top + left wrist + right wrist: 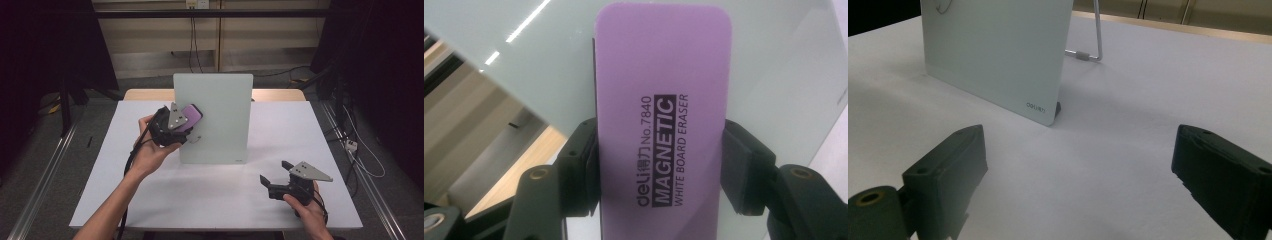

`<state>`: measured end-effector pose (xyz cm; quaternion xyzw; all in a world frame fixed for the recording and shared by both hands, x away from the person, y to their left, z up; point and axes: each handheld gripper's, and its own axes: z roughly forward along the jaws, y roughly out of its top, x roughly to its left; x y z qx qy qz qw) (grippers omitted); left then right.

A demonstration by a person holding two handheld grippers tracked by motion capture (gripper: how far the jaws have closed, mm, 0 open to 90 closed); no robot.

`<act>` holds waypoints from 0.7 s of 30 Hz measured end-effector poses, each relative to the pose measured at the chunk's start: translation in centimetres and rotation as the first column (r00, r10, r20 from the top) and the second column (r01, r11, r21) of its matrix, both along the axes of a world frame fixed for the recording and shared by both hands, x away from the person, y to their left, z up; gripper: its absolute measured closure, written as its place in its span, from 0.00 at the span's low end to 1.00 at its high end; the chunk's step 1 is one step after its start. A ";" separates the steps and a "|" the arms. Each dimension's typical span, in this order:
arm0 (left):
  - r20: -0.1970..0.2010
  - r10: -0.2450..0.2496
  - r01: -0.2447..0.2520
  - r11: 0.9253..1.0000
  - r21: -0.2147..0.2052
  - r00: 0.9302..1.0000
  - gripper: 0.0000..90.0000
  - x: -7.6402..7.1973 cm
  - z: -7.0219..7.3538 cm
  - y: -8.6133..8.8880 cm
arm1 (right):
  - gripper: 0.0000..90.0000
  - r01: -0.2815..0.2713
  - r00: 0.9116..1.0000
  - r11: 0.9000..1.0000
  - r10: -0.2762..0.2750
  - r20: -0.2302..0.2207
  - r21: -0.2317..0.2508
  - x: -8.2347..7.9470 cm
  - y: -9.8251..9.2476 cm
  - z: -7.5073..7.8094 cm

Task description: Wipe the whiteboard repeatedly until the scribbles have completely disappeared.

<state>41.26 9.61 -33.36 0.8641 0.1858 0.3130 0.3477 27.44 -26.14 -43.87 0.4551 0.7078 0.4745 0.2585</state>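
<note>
A pale glass whiteboard [220, 115] stands upright on its wire stand in the middle of the white table [150, 200]. My left gripper [186, 126] is shut on a purple magnetic whiteboard eraser [191, 116], held against the board's left part, about mid-height. In the left gripper view the eraser [663, 125] sits lengthwise between both pads [583, 165], with the board [549, 65] right behind it. My right gripper [275, 172] rests low on the table at the front right, jaws wide apart and empty. Its view looks at the board's lower corner [998, 55] and the stand [1096, 35].
Bare white tabletop [1118, 150] lies between the right gripper and the board. A wooden table edge [145, 94] shows behind the board. Cables [350, 145] and metal rails run along the floor on both sides.
</note>
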 end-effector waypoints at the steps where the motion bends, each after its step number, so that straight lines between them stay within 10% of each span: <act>1: -0.008 -0.003 0.003 1.000 0.005 1.000 0.46 -0.2 -0.4 -0.2 | 0.08 0.000 1.000 1.000 0.000 0.000 0.000 0.0 0.0 0.0; 12: -0.075 -0.068 0.077 0.989 0.124 0.995 0.46 -2.2 -5.1 -1.7 | 0.08 -0.001 1.000 1.000 0.001 0.000 0.003 0.0 0.1 0.0; 21: -0.189 -0.107 0.141 0.974 0.177 0.976 0.46 -2.8 -7.6 -2.8 | 0.08 -0.001 1.000 1.000 0.001 0.002 0.000 -0.1 0.1 0.0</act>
